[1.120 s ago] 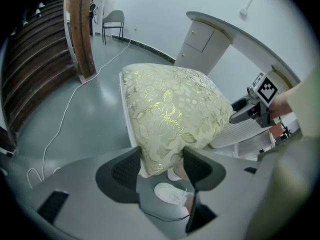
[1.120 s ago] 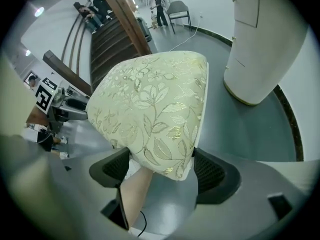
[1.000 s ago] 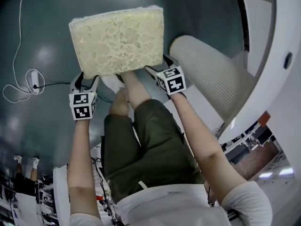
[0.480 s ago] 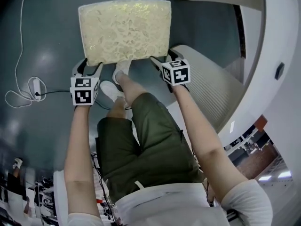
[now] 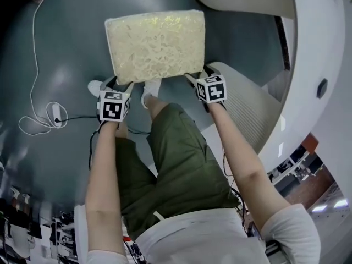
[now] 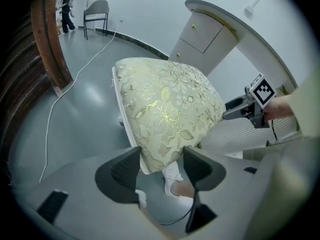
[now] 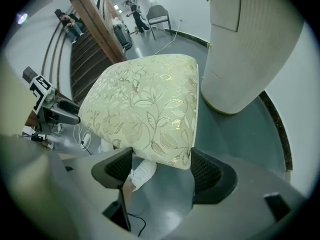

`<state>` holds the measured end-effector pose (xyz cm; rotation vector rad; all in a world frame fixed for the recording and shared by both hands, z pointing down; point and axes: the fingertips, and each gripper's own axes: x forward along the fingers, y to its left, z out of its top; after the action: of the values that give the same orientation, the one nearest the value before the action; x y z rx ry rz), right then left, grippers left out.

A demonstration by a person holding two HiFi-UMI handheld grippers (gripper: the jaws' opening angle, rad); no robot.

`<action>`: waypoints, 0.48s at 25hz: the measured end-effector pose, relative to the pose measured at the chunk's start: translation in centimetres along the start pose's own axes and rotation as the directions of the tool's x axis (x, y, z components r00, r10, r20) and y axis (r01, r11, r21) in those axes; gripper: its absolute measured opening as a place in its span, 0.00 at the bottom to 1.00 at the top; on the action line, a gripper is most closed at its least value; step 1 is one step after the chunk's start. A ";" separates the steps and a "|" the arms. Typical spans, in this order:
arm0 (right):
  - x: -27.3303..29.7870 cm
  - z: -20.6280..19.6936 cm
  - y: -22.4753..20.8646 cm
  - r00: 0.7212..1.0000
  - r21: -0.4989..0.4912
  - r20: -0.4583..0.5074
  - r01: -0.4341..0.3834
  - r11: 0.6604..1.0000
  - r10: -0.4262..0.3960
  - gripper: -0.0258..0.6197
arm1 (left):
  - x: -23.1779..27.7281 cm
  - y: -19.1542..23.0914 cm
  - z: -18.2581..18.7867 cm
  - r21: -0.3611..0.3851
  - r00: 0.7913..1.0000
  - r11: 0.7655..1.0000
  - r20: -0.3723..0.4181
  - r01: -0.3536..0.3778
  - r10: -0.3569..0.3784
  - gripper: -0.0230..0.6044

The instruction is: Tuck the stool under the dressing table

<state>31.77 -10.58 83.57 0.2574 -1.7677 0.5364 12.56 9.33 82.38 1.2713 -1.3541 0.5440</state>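
The stool has a cream cushion with a gold leaf pattern and stands on the grey floor, seen from above. My left gripper is at its near left corner, and that corner sits pinched between the dark pads. My right gripper holds the near right corner, where the cushion touches both pads. The white dressing table curves along the right, with its ribbed pedestal just right of the stool.
A white cable and power strip lie on the floor at the left. The person's white shoes stand just under the stool's near edge. A chair and a wooden stair rail are farther off.
In the head view the cushion has gone from tilted to nearly square and sits further right. The person's feet have stepped apart. Both grippers stay at the near corners.
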 end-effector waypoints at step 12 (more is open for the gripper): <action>-1.3 -1.2 1.7 0.982 0.451 0.035 0.152 0.879 -0.188 0.55 | -0.9 2.7 -0.2 0.239 0.963 0.940 -0.171 0.245 -0.208 0.41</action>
<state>32.39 -8.65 82.17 0.7592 -1.6568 0.8115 10.02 10.66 82.50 1.5466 -1.0226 0.6512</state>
